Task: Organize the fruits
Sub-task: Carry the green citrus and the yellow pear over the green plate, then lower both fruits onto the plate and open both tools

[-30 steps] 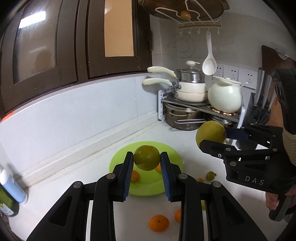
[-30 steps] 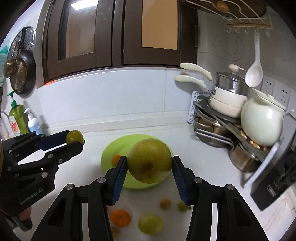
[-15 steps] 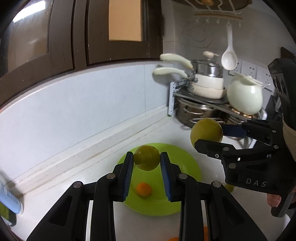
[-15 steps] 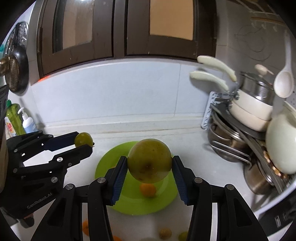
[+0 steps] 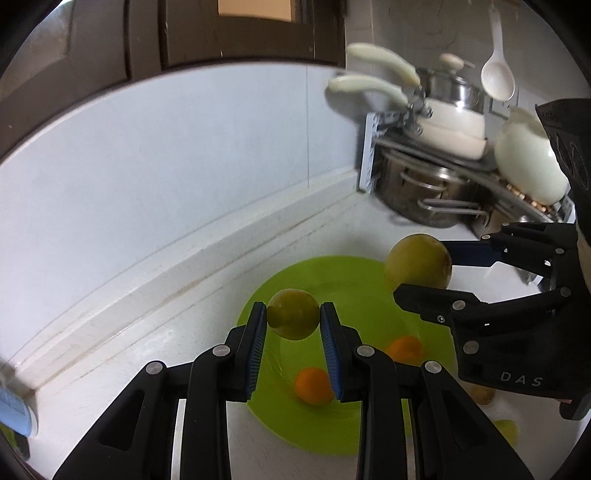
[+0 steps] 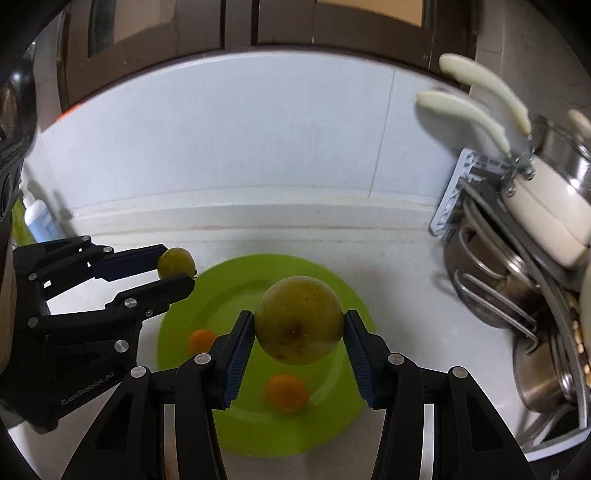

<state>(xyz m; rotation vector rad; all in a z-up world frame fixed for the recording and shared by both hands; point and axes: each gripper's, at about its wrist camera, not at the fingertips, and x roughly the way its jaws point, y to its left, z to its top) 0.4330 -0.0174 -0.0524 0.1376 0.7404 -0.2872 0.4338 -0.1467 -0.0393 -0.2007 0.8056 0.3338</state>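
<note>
Fruits (image 6: 298, 319) gripped above green plate (image 6: 221, 424)

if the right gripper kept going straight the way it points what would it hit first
Probably the green plate: the right gripper, shut on the large yellow-green fruit, points down at it. Depth is unclear, and an orange fruit lies close to that line.

Home kitchen: white countertop (image 6: 399, 280), tiled backsplash (image 6: 229, 147), dark cabinets (image 6: 280, 22) at 12 o'clock, stacked pots on a rack (image 5: 424, 158) at 2 o'clock, hanging ladle (image 5: 498, 70).
</note>
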